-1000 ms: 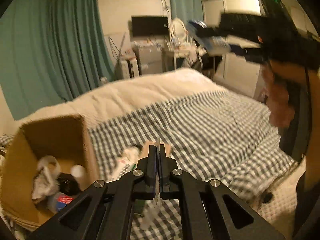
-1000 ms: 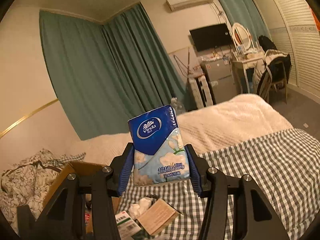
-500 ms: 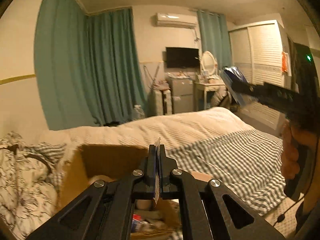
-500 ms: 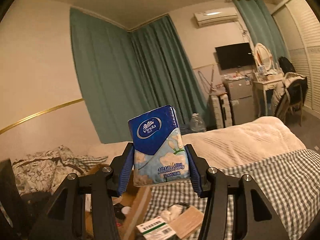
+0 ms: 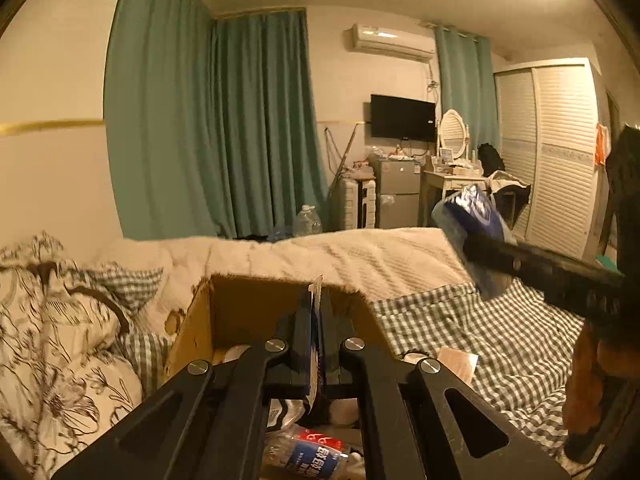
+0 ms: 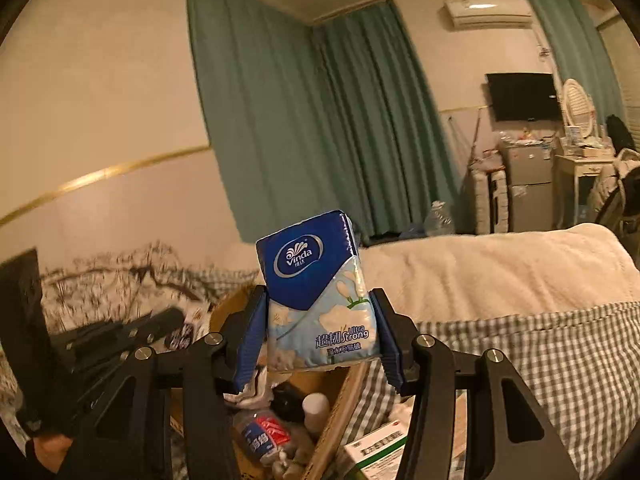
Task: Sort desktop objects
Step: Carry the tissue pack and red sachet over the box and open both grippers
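One tissue pack (image 6: 318, 296), one cardboard box (image 5: 248, 312)

Left gripper (image 5: 316, 320) fingers pressed together, right gripper (image 6: 320, 336) fingers held partly apart, both angled slightly downward

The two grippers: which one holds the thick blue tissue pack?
The right gripper: its fingers stand apart, clamping the tissue pack. The left gripper is shut on only a thin flat wrapper.

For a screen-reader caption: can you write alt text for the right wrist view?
The right gripper holds a blue Vinda tissue pack upright between its blue pads, above an open cardboard box holding a plastic bottle and other clutter. Beyond lie a checked bedspread and teal curtains.
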Demonstrator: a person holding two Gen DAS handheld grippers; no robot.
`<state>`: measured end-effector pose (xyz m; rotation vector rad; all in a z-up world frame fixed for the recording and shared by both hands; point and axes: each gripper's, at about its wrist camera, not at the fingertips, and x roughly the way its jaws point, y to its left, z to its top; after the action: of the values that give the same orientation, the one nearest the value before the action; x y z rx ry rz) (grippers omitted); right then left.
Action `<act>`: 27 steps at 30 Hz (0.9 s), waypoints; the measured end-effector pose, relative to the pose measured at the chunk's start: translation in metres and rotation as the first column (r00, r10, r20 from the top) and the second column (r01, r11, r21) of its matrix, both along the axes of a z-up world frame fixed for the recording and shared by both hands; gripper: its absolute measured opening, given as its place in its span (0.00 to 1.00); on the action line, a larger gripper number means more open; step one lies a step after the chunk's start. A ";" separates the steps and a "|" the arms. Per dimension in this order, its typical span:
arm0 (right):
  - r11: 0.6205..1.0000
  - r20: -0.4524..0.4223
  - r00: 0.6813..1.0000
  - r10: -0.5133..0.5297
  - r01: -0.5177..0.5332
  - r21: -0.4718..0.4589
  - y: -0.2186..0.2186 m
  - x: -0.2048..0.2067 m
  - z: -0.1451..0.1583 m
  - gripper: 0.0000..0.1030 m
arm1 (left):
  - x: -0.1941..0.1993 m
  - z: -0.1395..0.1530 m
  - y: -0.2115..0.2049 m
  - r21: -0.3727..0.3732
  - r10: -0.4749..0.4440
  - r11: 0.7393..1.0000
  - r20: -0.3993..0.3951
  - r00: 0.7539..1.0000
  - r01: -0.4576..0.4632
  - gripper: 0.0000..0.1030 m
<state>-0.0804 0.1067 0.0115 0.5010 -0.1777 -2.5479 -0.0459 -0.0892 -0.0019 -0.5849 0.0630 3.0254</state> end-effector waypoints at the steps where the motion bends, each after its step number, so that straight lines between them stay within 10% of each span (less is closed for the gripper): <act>1: 1.000 0.010 1.000 0.012 -0.012 0.013 -0.007 -0.002 -0.005 0.48 | -0.003 -0.004 -0.003 0.004 0.005 1.000 0.008 1.000 -0.005 0.01; 15: 0.966 0.167 0.979 0.113 -0.148 0.214 -0.089 -0.044 -0.073 0.52 | -0.042 -0.051 -0.039 0.054 0.072 0.995 0.167 0.983 -0.082 0.06; 17: 0.962 0.163 0.981 0.103 -0.140 0.234 -0.092 -0.045 -0.078 0.53 | -0.041 -0.051 -0.040 0.057 0.076 0.995 0.170 0.982 -0.086 0.20; 19: 0.962 0.157 0.982 0.103 -0.139 0.236 -0.091 -0.045 -0.078 0.65 | -0.038 -0.048 -0.041 0.063 0.081 0.994 0.162 0.984 -0.092 0.64; 27: 0.988 0.087 0.996 0.025 -0.038 0.149 -0.057 -0.037 -0.052 0.76 | -0.014 -0.021 -0.047 0.095 0.132 0.986 0.065 0.989 -0.138 0.97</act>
<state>-0.1177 0.0498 -0.0401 0.6657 -0.0076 -2.5220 -0.0604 -0.1361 -0.0232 -0.6956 -0.1350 3.1160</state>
